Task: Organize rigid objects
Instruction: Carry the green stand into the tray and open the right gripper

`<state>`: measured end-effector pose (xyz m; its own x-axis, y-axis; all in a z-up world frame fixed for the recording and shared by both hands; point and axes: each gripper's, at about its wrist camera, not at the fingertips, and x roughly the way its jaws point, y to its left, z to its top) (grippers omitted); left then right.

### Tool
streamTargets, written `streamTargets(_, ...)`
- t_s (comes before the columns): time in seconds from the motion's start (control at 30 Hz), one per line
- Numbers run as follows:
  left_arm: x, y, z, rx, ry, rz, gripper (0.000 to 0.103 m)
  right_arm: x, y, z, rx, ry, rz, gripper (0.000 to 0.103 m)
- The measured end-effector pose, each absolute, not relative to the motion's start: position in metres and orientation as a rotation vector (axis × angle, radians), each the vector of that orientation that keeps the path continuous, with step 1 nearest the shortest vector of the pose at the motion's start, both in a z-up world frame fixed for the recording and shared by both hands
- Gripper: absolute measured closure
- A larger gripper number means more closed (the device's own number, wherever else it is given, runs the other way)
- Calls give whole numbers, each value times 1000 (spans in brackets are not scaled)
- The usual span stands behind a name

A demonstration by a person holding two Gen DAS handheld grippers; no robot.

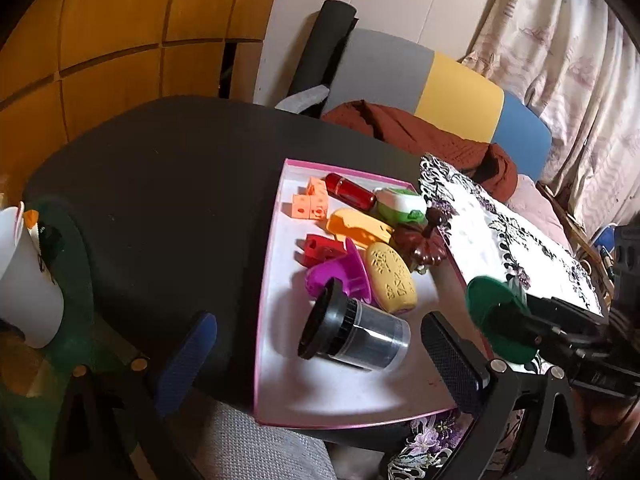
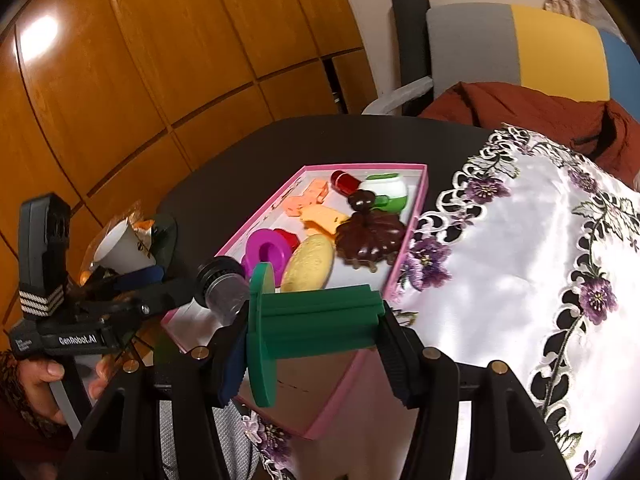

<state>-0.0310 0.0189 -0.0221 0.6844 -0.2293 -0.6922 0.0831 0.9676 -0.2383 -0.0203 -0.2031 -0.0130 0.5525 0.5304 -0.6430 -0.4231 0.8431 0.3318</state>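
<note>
A pink-rimmed white box (image 1: 269, 320) (image 2: 416, 200) on the black table holds several rigid items: a black and clear jar (image 1: 354, 330) (image 2: 224, 284), a purple spool (image 1: 340, 276) (image 2: 266, 252), a yellow oval (image 1: 392, 278) (image 2: 310, 264), a brown leaf clip (image 1: 420, 242) (image 2: 370, 234), orange blocks (image 1: 310, 202), a red tube (image 1: 350, 191) and a green and white piece (image 1: 400, 204). My left gripper (image 1: 320, 356) is open around the jar, above the box. My right gripper (image 2: 312, 340) is shut on a green spool (image 2: 316, 320) (image 1: 494, 320) over the box's near edge.
A white embroidered cloth (image 2: 520, 260) (image 1: 520, 248) lies right of the box. A white paper cup (image 1: 24, 280) (image 2: 120, 248) stands at the table's left edge. A chair with rust cloth (image 1: 420, 128) is behind the table. Wooden panels stand left.
</note>
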Motion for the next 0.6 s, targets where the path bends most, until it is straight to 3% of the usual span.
streamTargets(0.6,-27,32,-2,-158,766,-83,0,-24,-159,-11,-58,844,553,45)
